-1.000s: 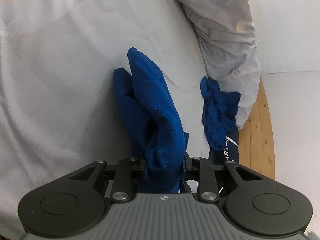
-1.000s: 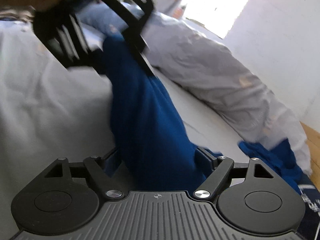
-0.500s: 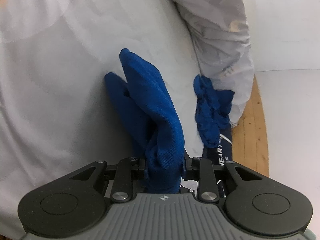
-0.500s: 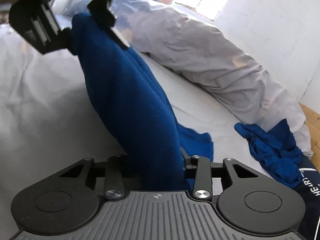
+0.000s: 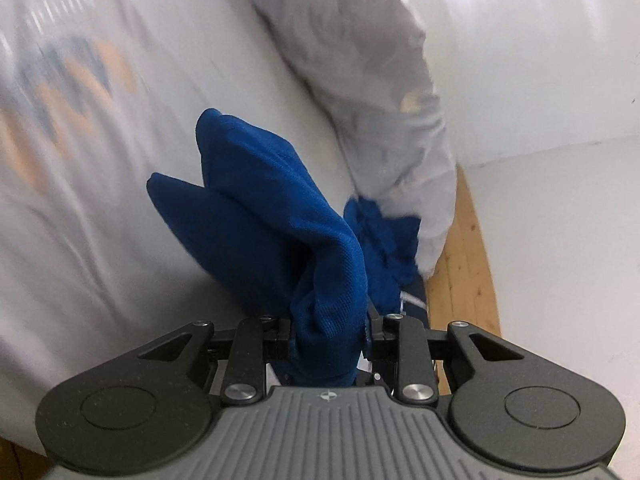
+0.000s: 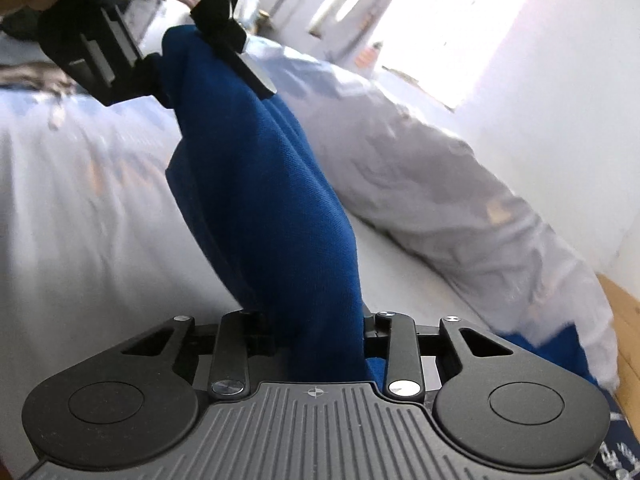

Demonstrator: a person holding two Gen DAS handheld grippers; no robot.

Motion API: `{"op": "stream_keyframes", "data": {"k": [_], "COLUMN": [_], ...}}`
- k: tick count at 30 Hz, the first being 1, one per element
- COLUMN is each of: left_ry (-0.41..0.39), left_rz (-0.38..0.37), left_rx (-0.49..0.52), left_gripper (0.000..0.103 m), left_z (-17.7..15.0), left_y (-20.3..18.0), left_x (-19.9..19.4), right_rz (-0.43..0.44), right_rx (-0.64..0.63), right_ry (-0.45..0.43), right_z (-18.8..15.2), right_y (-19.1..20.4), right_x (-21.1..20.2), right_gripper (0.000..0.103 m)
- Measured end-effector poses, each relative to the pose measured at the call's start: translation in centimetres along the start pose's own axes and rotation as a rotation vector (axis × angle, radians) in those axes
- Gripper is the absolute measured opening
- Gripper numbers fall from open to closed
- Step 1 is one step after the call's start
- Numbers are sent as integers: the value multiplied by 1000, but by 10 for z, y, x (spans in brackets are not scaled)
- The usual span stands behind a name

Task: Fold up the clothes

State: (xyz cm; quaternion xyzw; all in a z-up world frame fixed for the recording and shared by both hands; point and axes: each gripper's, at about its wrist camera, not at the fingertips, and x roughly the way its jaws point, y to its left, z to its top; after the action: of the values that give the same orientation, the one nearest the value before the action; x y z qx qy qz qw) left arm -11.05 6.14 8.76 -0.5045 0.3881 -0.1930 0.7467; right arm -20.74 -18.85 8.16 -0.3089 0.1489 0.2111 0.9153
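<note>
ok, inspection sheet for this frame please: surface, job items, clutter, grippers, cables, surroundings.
Surface: white bed sheet, wrinkled, partly motion-blurred.
Job's things: blue garment, bunched, lifted off the sheet and strung between both grippers.
Clutter: second blue cloth crumpled at the bed edge; pale duvet heaped along the far side; dark printed fabric, lettering unreadable.
Grippers: left gripper shut on the blue garment; right gripper jaws have just been closing, now clamped on its other end.
Cables: nothing seen.
Surroundings: wooden floor, white wall, bright window.
</note>
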Motion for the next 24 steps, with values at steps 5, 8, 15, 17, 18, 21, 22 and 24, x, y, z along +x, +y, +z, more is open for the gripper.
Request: {"op": "stream_keyframes", "data": {"k": [5, 8, 15, 17, 18, 21, 22, 24], "left_ry": [-143, -234, -452, -514, -543, -641, -674, -733], "left_rz": [-16, -16, 1, 20, 26, 32, 36, 37], "left_rx": [-5, 4, 4, 6, 4, 9, 9, -2], "left_gripper": [28, 28, 28, 28, 28, 28, 28, 28], "left_z": [28, 49, 111, 130, 140, 169, 178, 197], "left_y": [2, 6, 27, 32, 35, 42, 45, 54], "left_x": [-77, -130, -256, -289, -306, -355, -371, -399], "right_rz": [55, 100, 192, 219, 233, 234, 245, 274], "right_rx": [-26, -66, -165, -206, -223, -260, -282, -325], "right_ry": [-75, -132, -287, -331, -353, -428, -445, -478], "right_z": [69, 119, 253, 296, 318, 382, 401, 437], "right_y": [40, 61, 117, 139, 150, 189, 203, 231], "right_x": [11, 29, 76, 93, 102, 126, 134, 148], "right_gripper": [35, 35, 35, 35, 35, 35, 35, 35]}}
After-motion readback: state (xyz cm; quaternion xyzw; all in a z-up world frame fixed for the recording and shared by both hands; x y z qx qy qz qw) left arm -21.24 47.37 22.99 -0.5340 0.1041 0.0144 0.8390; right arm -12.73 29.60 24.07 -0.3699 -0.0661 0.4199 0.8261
